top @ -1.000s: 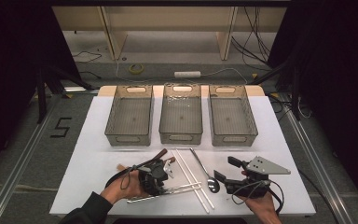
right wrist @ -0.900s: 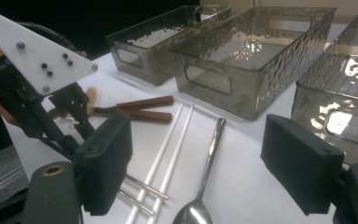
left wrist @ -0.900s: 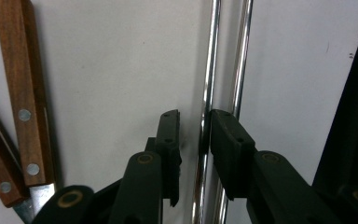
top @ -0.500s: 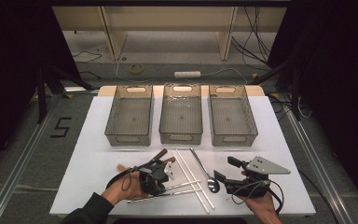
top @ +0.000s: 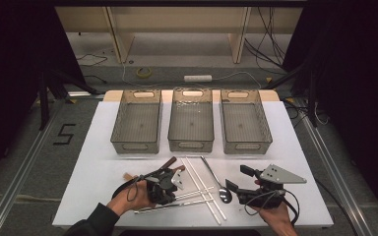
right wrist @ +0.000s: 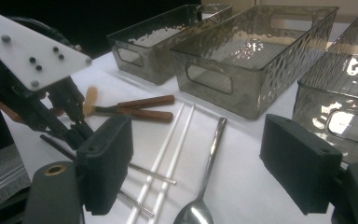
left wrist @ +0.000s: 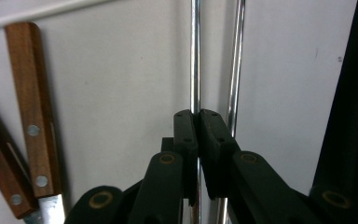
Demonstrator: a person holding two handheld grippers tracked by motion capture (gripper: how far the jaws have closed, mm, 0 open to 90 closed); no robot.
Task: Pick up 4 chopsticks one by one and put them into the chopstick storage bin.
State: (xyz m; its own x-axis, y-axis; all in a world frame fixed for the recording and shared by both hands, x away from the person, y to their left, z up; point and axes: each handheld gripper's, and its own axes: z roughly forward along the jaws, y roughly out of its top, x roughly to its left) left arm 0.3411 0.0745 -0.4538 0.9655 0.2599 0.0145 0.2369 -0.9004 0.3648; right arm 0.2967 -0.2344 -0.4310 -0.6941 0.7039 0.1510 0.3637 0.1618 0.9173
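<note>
Setting: white tabletop (top: 295, 147) fills the middle of the high view, with dark curtains at both side edges and cables on the floor along the top.
Bins: three smoky clear plastic bins (top: 192, 125) stand in a row across the centre of the high view, all bare inside.
Cutlery: lower centre of the high view holds a pair of white chopsticks (top: 202, 189), a steel spoon (top: 216, 179), two wooden-handled knives (top: 170, 163), and a pair of thin chrome metal chopsticks (top: 189, 199) lying nearly level.
Left gripper: left gripper (left wrist: 197, 116) sits low, left of centre in the high view, at the left end of the chrome pair.
Change: its jaws have just been closing; in the earlier high views the hand is in the same spot, so only the jaws moved.
Grip now: in the left gripper view the pads are pressed together on one chrome rod (left wrist: 195, 56), which runs straight up the frame from between them.
Second rod: the other chrome rod (left wrist: 236, 60) lies just right of the jaws, outside the pinch and close to the first.
Right gripper: right gripper (right wrist: 200, 158), lower right of the high view, has its jaws spread wide with nothing between them, hovering near the spoon.
Meaning: the grasp looks made, so lifting is likely next; only one rod seems caught, so its partner may stay on the table.
</note>
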